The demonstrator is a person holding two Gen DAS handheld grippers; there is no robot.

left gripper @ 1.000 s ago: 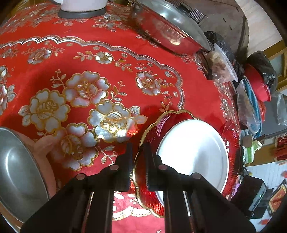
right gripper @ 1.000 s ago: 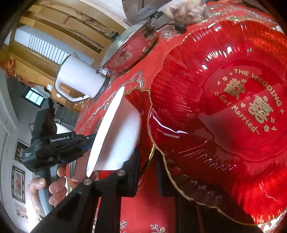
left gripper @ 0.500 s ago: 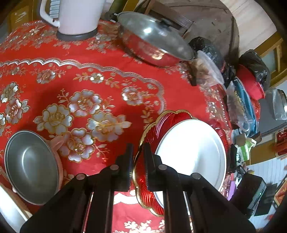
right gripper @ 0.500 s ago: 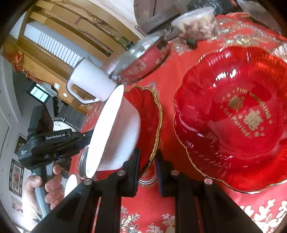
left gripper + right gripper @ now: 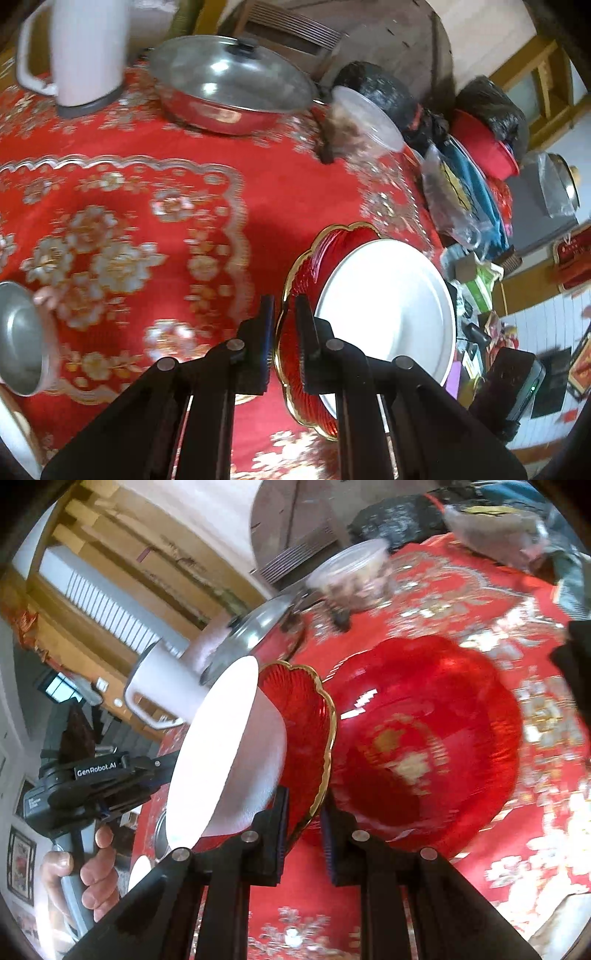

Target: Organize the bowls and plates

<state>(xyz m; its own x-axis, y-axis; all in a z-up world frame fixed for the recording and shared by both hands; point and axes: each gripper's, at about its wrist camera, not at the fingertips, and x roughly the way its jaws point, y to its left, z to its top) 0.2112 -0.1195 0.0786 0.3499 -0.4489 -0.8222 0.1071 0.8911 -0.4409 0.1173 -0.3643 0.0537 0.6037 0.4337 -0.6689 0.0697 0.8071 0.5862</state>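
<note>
bench (image 5: 295, 192): round, covered in glossy red cloth with blurred gold and silver flower print.

big red dish (image 5: 436, 738): translucent red plastic, scalloped rim, ribbed wall, gold print in the centre (blurred, unreadable). lies flat on the bench, behind the right claw's tips.

steel pot (image 5: 229, 92): shiny metal with a domed lid and dark knob, at the far side of the bench. white jug (image 5: 81, 48) with a loop handle stands just left of it. clear plastic tub (image 5: 362, 125) with brownish contents to the pot's right.

white bowl (image 5: 388, 310): plain, smooth, matte, round. sits nested inside the gold-rimmed red bowl (image 5: 306, 266), which is ribbed red glass or plastic with a lobed gold edge. the nested pair is tilted on edge, held up off the bench.

metal bowl (image 5: 18, 336): dull steel, at the bench's left edge, only partly in frame.

left claw (image 5: 283, 332): black fingers, narrow gap, pinching the gold rim of the red bowl; one finger outside the wall, one inside.

right claw (image 5: 303, 830): same narrow gap, clamped on the same red bowl's rim on another part of the edge. in the right wrist view the white bowl's mouth faces left toward the left claw's body, with a hand (image 5: 88, 871) wrapped around its grey handle.
</note>
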